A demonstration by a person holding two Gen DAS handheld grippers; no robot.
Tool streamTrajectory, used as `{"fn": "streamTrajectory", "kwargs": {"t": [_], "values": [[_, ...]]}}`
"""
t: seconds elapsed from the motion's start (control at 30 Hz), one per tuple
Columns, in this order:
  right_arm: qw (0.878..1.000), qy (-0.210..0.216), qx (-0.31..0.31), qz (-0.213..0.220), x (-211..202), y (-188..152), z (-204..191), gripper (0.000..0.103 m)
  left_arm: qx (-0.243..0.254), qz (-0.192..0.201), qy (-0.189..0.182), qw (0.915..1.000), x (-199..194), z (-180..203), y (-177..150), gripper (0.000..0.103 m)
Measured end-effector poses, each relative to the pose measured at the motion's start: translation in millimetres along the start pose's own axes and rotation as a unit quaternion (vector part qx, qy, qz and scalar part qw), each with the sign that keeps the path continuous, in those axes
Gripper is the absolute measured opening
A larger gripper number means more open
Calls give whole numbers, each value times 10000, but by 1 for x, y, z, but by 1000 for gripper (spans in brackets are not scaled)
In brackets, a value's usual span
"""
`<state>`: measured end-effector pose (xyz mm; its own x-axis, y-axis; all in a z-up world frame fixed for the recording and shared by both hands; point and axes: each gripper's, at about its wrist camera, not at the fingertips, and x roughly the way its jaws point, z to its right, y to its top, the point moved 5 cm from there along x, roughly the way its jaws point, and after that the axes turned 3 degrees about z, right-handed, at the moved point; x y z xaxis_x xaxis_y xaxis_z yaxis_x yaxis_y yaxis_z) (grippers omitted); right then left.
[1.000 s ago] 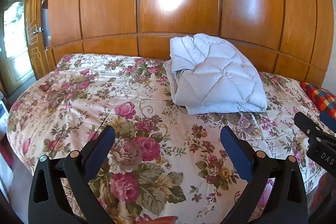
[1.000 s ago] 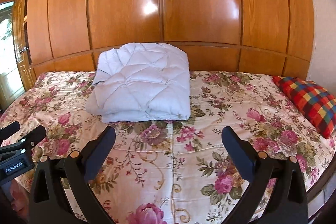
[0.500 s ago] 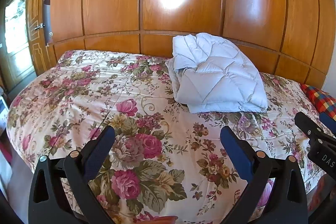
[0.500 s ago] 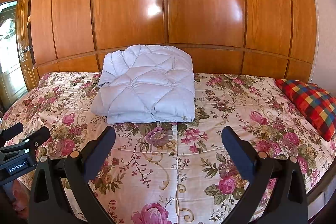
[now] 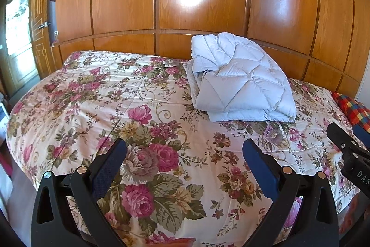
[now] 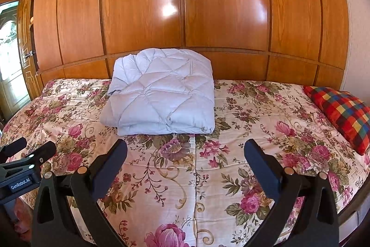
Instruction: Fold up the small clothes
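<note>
Both views slightly higher off the bedspread (image 6: 208, 177) now, each tool wide (empty).

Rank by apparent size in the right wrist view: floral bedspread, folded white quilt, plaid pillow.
1. Floral bedspread
2. Folded white quilt
3. Plaid pillow, which the frame edge cuts off, so its full size is unsure.

Both wrist cameras hang above the bed's near edge, looking across the floral bedspread (image 5: 148, 112) toward the wooden panelling (image 6: 185, 4). The left view sits further left, angled rightward; the right faces squarely. Both share the folded white quilt (image 6: 161, 94) and plaid cushion (image 6: 342, 112).
</note>
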<state>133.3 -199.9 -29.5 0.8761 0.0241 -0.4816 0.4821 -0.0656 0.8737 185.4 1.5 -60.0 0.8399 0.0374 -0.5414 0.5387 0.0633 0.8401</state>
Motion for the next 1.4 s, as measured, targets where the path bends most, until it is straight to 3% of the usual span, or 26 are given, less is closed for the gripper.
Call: {"fn": "streamTrajectory", "kwargs": {"t": [1.4], "values": [[9999, 73, 28, -142, 5, -4, -4, 101, -35, -204, -38, 9998, 7, 1, -7, 99]]}}
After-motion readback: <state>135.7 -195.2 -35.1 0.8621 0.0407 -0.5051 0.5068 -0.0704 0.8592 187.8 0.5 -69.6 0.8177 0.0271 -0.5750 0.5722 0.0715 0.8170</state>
